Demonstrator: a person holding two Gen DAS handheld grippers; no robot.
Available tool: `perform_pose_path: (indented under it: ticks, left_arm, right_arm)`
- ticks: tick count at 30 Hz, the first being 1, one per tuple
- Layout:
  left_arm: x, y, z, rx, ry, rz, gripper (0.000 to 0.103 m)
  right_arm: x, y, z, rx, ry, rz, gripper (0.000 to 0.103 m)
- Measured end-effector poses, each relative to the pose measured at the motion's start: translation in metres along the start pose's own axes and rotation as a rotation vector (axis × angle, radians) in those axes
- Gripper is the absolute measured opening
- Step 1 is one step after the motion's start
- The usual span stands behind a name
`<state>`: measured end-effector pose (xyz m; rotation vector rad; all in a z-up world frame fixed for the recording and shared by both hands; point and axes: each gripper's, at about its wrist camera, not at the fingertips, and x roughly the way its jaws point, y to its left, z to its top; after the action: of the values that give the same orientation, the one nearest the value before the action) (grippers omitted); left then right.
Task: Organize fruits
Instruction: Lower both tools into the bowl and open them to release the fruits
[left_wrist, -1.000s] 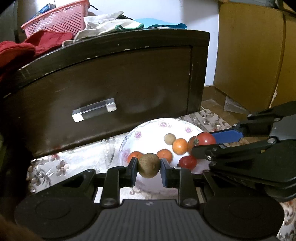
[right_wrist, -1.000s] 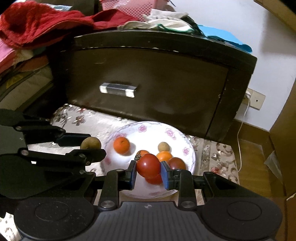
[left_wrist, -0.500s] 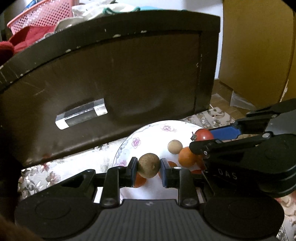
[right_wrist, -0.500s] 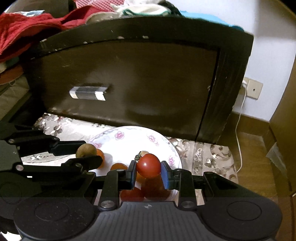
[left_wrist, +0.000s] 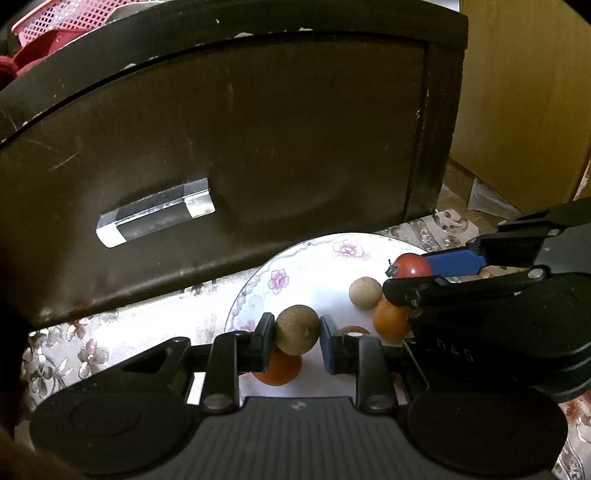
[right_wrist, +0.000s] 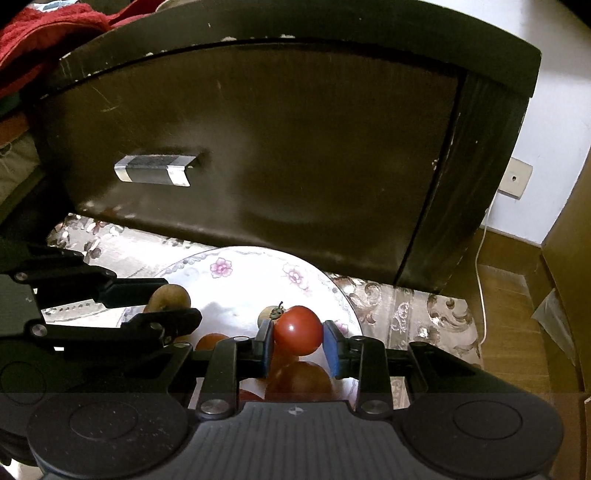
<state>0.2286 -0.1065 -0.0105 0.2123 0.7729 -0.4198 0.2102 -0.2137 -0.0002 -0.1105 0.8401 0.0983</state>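
Your left hand-held gripper (left_wrist: 297, 336) grips a brown fruit (left_wrist: 297, 329); your right hand-held gripper (right_wrist: 297, 339) clamps a tomato (right_wrist: 297, 329) above the plate (right_wrist: 236, 273).

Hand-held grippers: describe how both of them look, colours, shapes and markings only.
Both look alike. The left hand-held gripper has a black ribbed body with two round black discs, silver screws, and black fingers with blue pads. The right hand-held gripper matches: black frame, blue pads on its fingers. Seen from the left wrist view, its side carries faint embossed letters. No cables or sleeves show.
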Motion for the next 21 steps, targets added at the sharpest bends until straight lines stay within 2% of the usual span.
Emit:
perform_pose_path:
  ticks: [21]
  left_arm:
    - [-0.012,0.005,-0.001,-0.014,-0.011,0.021,0.038]
  right_arm:
    - [-0.004,0.001,0.0,0.008,-0.02,0.003,0.031]
